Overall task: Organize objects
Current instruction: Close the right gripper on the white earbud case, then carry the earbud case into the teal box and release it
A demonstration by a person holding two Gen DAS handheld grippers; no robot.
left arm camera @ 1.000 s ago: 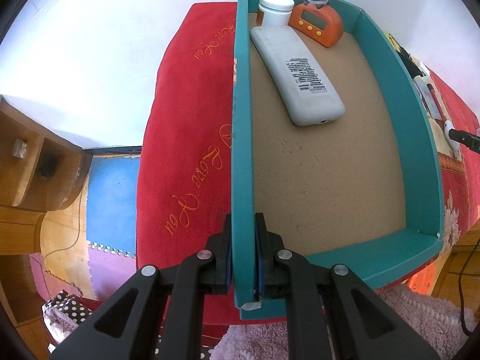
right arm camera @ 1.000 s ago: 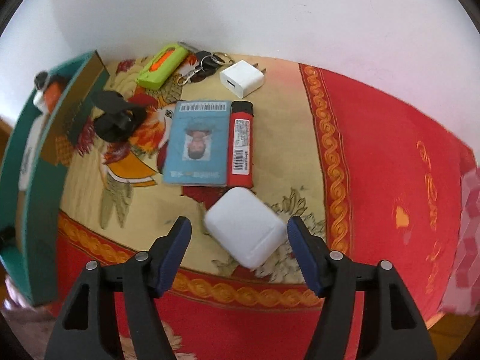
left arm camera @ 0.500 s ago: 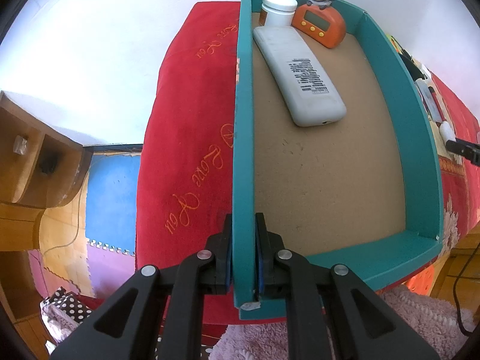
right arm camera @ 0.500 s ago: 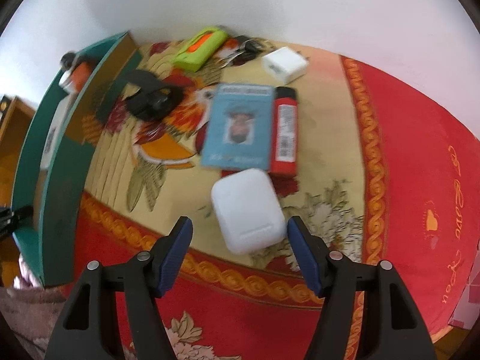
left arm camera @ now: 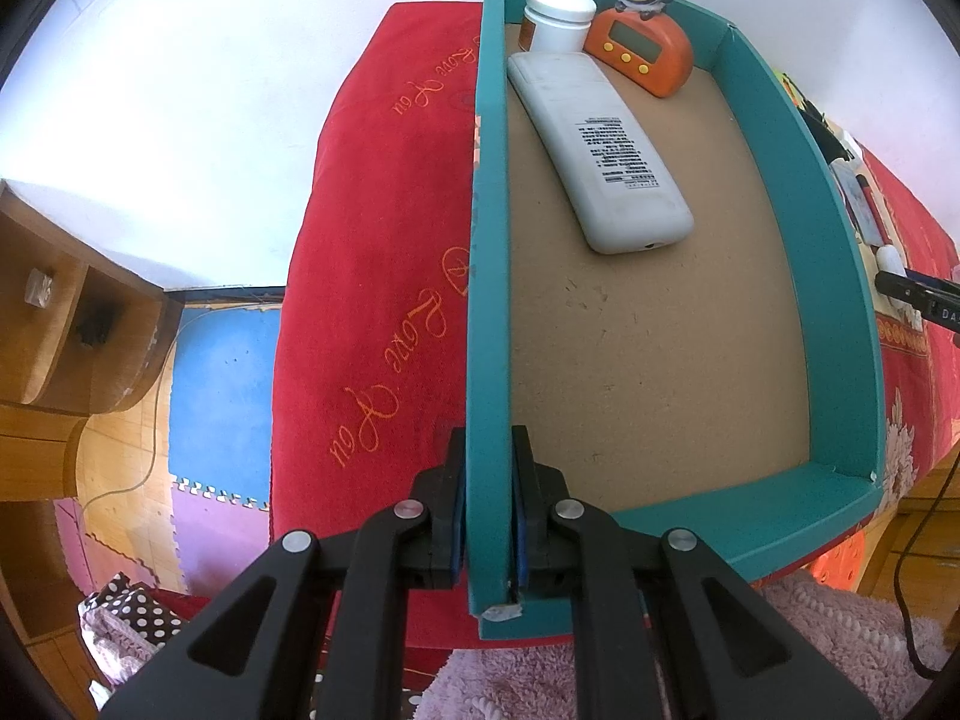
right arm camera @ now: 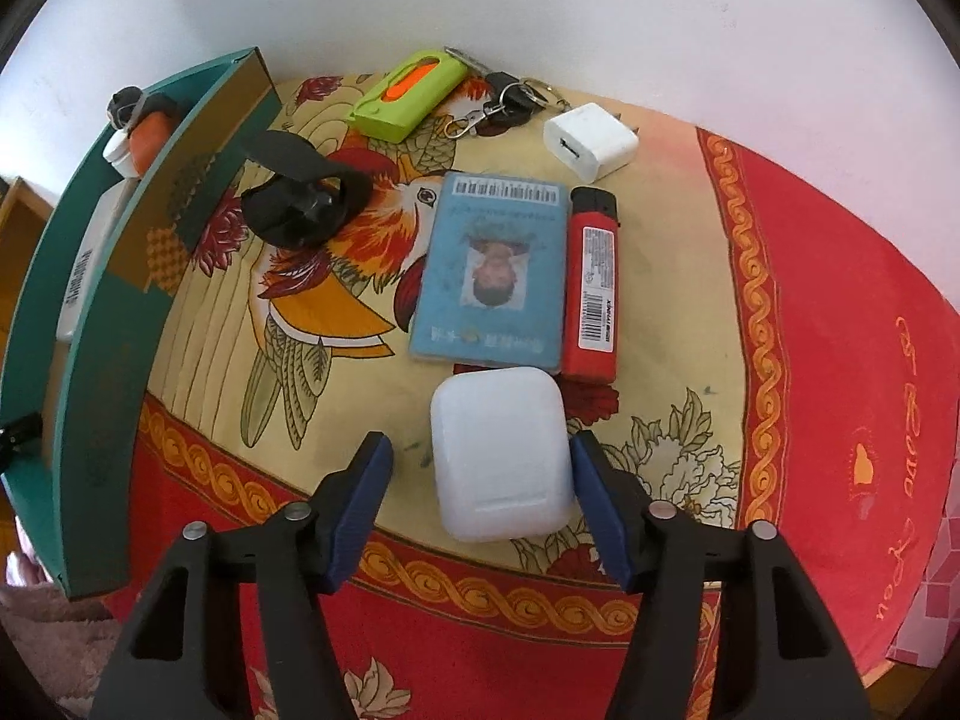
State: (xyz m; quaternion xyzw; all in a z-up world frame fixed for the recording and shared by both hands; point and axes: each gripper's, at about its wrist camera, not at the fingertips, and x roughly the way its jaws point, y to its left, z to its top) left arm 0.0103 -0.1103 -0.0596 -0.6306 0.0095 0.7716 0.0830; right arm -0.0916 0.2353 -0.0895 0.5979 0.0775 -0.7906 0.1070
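My left gripper (left arm camera: 487, 462) is shut on the left wall of a teal tray (left arm camera: 840, 300). The tray holds a white remote (left arm camera: 600, 150), a white jar (left arm camera: 558, 18) and an orange timer (left arm camera: 642, 51) topped by a monkey figure. In the right wrist view a white earbud case (right arm camera: 501, 456) lies on the patterned cloth between the jaws of my right gripper (right arm camera: 480, 447). Those jaws are closing. The right pad is at the case's edge and the left pad stands clear of it. The tray (right arm camera: 90, 360) sits to the left.
Behind the case lie a blue card (right arm camera: 492, 276), a red lighter (right arm camera: 594, 288), a white charger (right arm camera: 591, 141), a green box (right arm camera: 408, 99), keys (right arm camera: 510, 105) and a black holder (right arm camera: 306, 198). A white wall rises behind them. The floor drops off left of the red cloth (left arm camera: 372, 300).
My right gripper has come down over the white case and its jaws have narrowed around it. The left gripper and the tray have kept still.
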